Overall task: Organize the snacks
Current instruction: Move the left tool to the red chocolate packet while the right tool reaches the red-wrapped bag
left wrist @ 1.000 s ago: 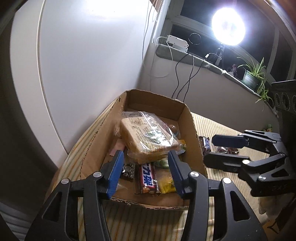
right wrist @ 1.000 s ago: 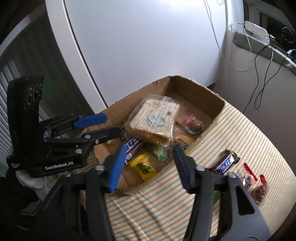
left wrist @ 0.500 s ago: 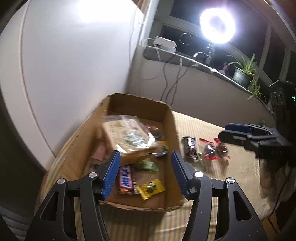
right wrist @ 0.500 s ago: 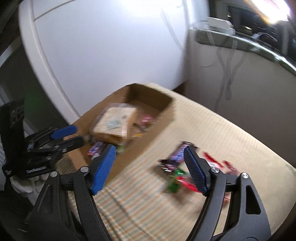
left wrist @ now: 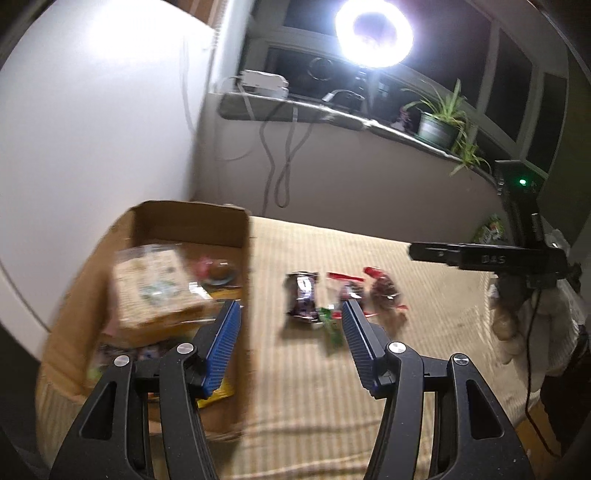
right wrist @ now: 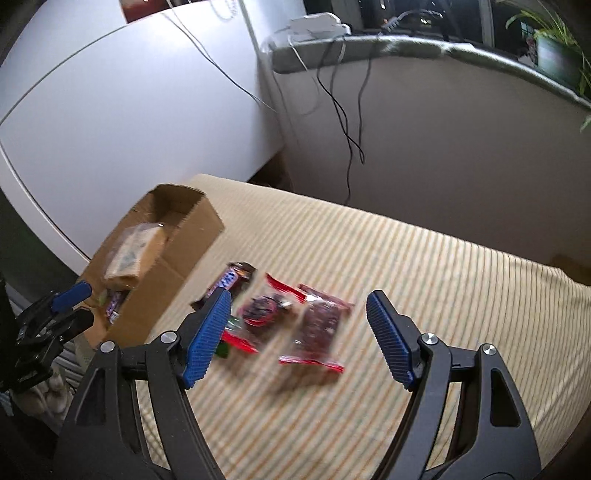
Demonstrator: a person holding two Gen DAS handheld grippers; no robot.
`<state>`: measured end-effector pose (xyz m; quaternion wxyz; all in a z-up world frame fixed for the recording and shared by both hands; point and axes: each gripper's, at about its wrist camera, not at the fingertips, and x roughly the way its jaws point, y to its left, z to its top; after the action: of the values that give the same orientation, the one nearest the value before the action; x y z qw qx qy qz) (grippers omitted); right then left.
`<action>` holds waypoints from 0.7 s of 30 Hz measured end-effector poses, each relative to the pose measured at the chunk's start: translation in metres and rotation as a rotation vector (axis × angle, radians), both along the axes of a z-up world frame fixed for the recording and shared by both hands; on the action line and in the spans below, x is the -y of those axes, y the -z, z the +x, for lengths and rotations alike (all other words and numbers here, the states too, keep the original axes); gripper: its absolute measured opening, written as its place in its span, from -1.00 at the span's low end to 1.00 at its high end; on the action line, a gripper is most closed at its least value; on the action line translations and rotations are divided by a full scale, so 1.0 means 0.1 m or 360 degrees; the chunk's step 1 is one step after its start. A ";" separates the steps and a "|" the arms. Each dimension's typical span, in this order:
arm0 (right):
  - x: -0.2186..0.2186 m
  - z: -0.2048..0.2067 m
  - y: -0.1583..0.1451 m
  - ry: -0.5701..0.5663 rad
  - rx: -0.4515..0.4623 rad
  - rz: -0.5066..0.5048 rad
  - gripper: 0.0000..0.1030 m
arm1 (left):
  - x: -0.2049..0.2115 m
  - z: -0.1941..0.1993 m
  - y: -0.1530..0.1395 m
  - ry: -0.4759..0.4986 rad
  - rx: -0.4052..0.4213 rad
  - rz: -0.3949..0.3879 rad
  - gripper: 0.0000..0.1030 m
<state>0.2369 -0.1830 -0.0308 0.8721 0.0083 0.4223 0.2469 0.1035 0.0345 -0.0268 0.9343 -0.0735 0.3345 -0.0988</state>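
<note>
A brown cardboard box (left wrist: 192,218) (right wrist: 184,240) at the left holds a bagged sandwich pack (left wrist: 151,280) and several small snacks. Loose on the striped cloth lie a dark Snickers bar (left wrist: 303,295) (right wrist: 231,278), two red-edged clear packets (right wrist: 321,328) (left wrist: 384,291) and a small green candy (left wrist: 330,325). My left gripper (left wrist: 290,332) is open and empty, above the cloth just right of the box. My right gripper (right wrist: 299,325) is open and empty, hovering over the red packets. It shows edge-on in the left wrist view (left wrist: 436,254).
The striped cloth (right wrist: 424,266) covers the table up to a white cabinet (right wrist: 129,110) on the left. A ledge behind carries cables, a white power adapter (left wrist: 262,79), a ring light (left wrist: 373,33) and a potted plant (left wrist: 437,123).
Both grippers have swung right, away from over the box toward the loose snacks on the cloth. The right gripper's jaws have opened wider. Nothing was picked up.
</note>
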 end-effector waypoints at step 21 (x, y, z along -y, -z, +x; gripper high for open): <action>0.07 0.34 0.55 -0.0069 -0.0256 0.0060 0.11 | 0.88 0.83 0.54 0.0197 -0.0270 0.0025 -0.17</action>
<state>0.2714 -0.1896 -0.0863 0.8295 0.0353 0.4865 0.2722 0.1862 -0.0540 -0.0804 0.8953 -0.0534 0.4172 -0.1470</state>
